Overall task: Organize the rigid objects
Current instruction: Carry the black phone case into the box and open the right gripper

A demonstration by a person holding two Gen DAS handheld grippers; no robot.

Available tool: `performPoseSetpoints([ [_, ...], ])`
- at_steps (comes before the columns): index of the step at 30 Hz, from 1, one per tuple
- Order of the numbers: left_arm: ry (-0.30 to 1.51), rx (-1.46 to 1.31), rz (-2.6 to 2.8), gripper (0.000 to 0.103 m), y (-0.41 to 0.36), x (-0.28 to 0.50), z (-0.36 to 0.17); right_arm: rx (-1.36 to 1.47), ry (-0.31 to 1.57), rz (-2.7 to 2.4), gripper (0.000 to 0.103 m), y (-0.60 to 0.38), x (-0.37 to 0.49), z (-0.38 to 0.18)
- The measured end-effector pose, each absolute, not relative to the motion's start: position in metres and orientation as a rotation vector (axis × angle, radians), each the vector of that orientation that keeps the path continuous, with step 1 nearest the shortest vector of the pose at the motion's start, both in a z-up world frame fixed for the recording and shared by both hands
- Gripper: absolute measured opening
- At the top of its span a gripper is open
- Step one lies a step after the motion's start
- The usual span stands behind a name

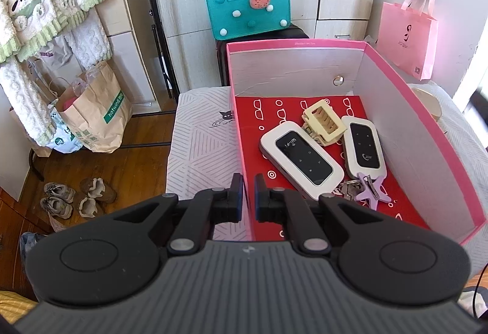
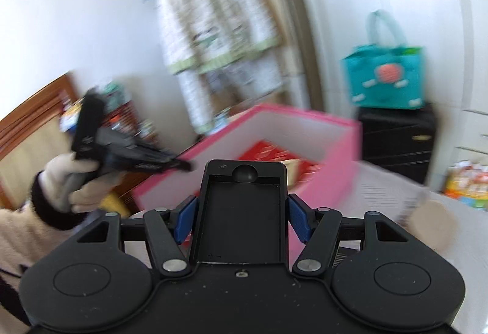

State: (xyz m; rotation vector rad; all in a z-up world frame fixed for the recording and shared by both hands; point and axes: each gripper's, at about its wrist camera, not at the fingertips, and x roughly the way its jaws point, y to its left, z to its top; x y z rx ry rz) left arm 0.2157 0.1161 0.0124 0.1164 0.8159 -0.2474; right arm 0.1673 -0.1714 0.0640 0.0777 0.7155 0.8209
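Observation:
A pink cardboard box (image 1: 399, 108) with a red patterned floor stands on the cloth-covered table (image 1: 198, 144). In it lie two white pocket routers (image 1: 302, 158) (image 1: 364, 149), a cream hair claw (image 1: 323, 123) and keys on a purple star tag (image 1: 367, 190). My left gripper (image 1: 248, 190) is shut on the box's near left wall. In the blurred right wrist view, my right gripper (image 2: 242, 207) hangs above the table in front of the box (image 2: 335, 132). Its blue pads (image 2: 186, 219) press the sides of a black device with an open battery bay (image 2: 244, 230).
A teal felt bag (image 1: 247, 7) sits on a black case (image 1: 262, 38) behind the box. A pink gift bag (image 1: 408, 38) hangs at the right. Paper bags (image 1: 94, 111) and shoes (image 1: 76, 199) are on the wooden floor at the left. A gloved hand (image 2: 64, 181) holds the left gripper.

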Motion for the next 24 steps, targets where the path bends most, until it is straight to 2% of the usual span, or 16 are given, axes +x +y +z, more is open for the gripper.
performPoseSetpoints([
  [10,0.802,0.088,-0.281,0.005,0.125,0.216,0.011,-0.116,0.931,0.954,0.068,-0.07,0.219,0.035],
  [17,0.812,0.108,-0.316,0.005,0.126,0.218,0.012,-0.108,1.222,1.021,0.067,-0.031,0.248,0.01],
  [24,0.804,0.091,-0.342,0.006,0.131,0.219,0.01,-0.194,1.3,0.976,0.066,-0.013,0.26,-0.009],
])
